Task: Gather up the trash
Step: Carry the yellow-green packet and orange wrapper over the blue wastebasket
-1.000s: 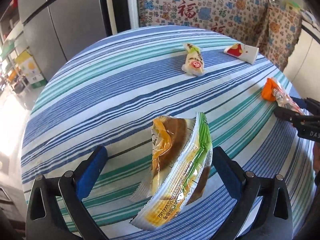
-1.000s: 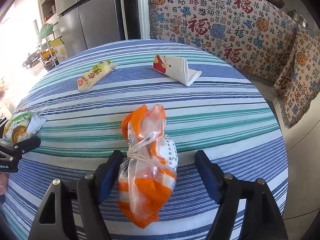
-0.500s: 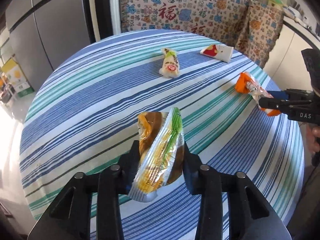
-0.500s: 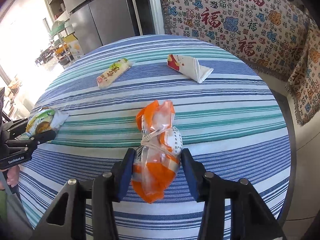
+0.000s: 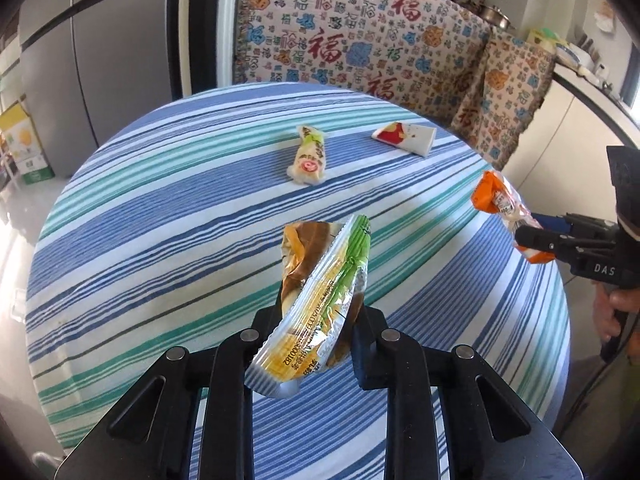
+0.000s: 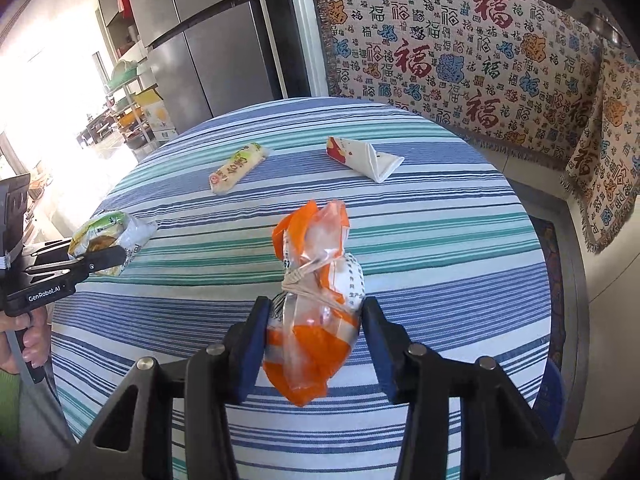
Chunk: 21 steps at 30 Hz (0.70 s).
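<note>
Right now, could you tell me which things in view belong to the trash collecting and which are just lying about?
Part of the job:
- green-yellow wrapper, clamped in left gripper
- orange bag, clamped in right gripper
- small wrapper on the table
- folded paper packet on the table

Just there:
- striped tablecloth
- patterned throw
- fridge

The crinkled green-and-brown foil snack wrapper (image 5: 320, 296) is glossy and catches light, low in the frame's centre. The orange-and-clear plastic bag (image 6: 316, 312) is thin, shiny film, tied with pale fibrous twine (image 6: 308, 284). The blue-, teal- and white-striped woven cloth (image 5: 160, 240) covering the round table looks matt. At upper left, the grey metal fridge doors (image 6: 208, 40) look smooth and brushed. The black gripper fingers (image 6: 244, 344) are matt plastic.
</note>
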### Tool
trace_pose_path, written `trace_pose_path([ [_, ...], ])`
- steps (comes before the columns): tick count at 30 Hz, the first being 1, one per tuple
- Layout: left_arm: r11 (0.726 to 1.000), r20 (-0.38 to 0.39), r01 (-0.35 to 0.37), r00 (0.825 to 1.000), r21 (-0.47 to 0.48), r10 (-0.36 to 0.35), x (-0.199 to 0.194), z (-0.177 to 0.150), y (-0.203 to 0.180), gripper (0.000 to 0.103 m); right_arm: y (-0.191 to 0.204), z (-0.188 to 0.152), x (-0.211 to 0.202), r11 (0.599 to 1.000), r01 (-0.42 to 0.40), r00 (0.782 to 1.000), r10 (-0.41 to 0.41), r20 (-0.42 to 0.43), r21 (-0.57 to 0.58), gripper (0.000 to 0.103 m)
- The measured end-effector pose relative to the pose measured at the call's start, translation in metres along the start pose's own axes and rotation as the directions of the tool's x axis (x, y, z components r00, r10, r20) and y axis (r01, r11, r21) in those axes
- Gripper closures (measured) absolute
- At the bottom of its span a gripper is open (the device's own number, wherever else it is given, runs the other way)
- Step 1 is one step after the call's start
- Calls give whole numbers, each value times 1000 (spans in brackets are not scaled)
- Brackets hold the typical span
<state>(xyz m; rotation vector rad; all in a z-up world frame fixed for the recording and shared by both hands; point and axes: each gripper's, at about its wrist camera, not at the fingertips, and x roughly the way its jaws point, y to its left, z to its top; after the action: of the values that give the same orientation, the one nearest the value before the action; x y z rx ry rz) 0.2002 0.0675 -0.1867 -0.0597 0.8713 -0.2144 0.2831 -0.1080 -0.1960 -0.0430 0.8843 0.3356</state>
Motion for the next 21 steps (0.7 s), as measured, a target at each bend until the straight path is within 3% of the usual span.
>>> trace_pose_path([
  [4,999,-13,20,1000,42,-20,3,3,-28,79,-19,-7,-8,999,-4,1000,4,0,48,56],
  [11,989,-23,125,992,76,-124,8,13,-98,79,-63,-16,-50,993,22,998,-29,60,119,56],
  [20,942,-43,285,959,178,-282,16,35,-235,79,-148,-42,-116,955,148,978,-180,104,257,56],
  [21,935,-47,300,954,187,-297,19,37,-250,79,-169,-48,-126,937,188,969,-226,100,293,56],
])
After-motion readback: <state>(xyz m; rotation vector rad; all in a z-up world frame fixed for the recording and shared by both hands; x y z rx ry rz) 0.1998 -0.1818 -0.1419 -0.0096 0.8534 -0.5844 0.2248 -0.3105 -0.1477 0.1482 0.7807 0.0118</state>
